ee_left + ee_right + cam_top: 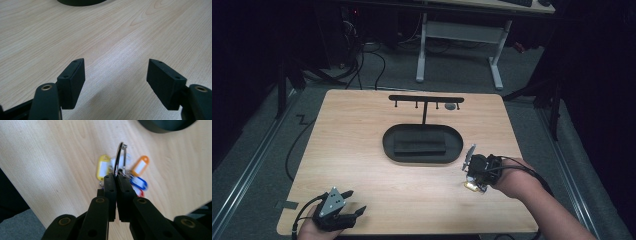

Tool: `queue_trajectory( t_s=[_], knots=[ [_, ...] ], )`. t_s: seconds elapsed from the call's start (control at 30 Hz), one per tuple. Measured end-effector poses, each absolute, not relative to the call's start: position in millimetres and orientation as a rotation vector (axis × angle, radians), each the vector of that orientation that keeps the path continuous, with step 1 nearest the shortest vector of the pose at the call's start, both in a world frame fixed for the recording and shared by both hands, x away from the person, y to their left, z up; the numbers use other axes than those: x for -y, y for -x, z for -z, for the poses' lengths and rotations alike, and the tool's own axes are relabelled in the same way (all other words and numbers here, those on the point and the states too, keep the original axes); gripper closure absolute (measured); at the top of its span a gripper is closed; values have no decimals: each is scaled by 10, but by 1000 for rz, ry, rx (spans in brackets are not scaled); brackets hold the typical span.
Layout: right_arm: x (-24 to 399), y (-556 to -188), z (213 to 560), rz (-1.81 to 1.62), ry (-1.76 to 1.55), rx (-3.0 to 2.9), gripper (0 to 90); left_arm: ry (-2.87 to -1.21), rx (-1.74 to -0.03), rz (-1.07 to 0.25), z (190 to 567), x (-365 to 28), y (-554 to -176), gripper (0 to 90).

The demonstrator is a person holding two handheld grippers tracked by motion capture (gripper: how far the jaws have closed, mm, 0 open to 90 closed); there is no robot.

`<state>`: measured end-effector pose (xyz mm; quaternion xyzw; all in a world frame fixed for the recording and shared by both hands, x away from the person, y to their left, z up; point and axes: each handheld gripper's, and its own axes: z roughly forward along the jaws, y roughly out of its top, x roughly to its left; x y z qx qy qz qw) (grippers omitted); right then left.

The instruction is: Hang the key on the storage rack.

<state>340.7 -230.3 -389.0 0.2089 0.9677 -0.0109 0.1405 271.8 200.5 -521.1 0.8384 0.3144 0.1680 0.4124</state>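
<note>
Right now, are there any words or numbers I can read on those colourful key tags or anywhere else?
No text can be read anywhere.
Key tags on the metal ring, clamped in the right gripper: the white label windows are blurred; whether anything is written there cannot be told.
Black stand and black tray: no lettering shows.
Left gripper, open over the table: no markings.

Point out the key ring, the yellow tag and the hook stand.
key ring (119,157), right gripper view, on the metal loop above the jaws.
yellow tag (102,167), right gripper view, on its white label.
hook stand (426,99), high view, on the top crossbar.
</note>
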Motion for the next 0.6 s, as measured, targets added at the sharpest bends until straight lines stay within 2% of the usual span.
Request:
queue_trajectory(
  t_s=[0.37,0.6],
  knots=[
    [2337,-3422,3419,-27,-668,-2765,882,-2073,-779,-416,5193,-2027,-2711,293],
    [2295,-3451,3357,-39,-680,-2777,883,-2075,-784,-424,5191,-2012,-2706,283]
  ],
)
